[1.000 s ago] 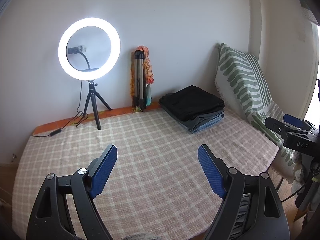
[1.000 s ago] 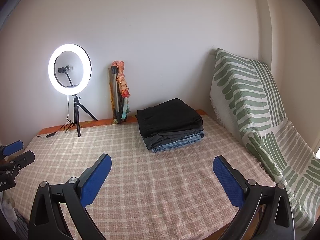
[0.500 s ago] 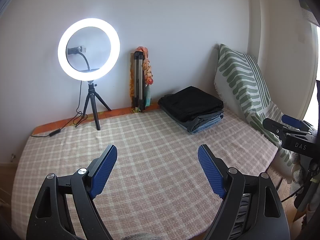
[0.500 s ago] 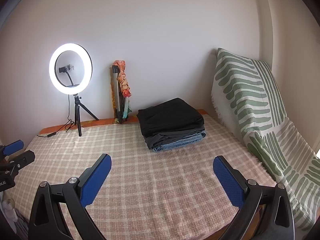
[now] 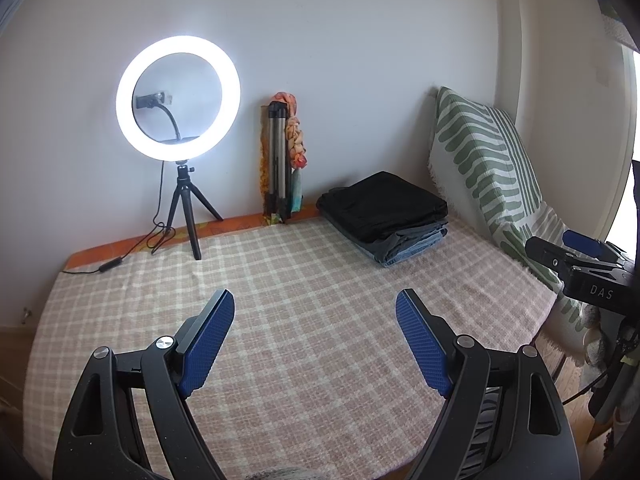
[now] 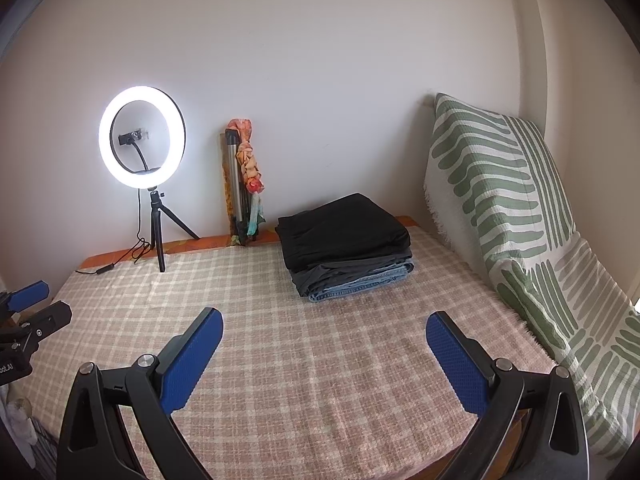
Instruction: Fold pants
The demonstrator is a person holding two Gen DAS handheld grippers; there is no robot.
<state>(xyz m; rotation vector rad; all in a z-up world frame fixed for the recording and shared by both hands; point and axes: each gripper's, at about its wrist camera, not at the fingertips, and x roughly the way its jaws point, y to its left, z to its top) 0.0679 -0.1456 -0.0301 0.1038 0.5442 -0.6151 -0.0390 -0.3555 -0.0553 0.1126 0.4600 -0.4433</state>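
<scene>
A stack of folded pants [image 5: 386,216] lies at the back right of the checked bed cover [image 5: 304,280]: black on top, dark grey under it, blue denim at the bottom. It also shows in the right wrist view [image 6: 346,244]. My left gripper [image 5: 315,312] is open and empty, hovering over the near middle of the bed, well short of the stack. My right gripper [image 6: 324,326] is open and empty over the near part of the bed. The right gripper shows at the right edge of the left wrist view [image 5: 576,248], and the left gripper at the left edge of the right wrist view [image 6: 28,304].
A lit ring light on a small tripod [image 5: 178,100] stands at the back left with its cable on the bed. A folded tripod with a scarf [image 5: 280,160] leans on the back wall. A green striped cushion [image 6: 500,208] leans at the right side.
Both views have shifted slightly, with the scene a touch lower and to the left in the left wrist view. Both grippers stay open and empty. The stack has not moved.
</scene>
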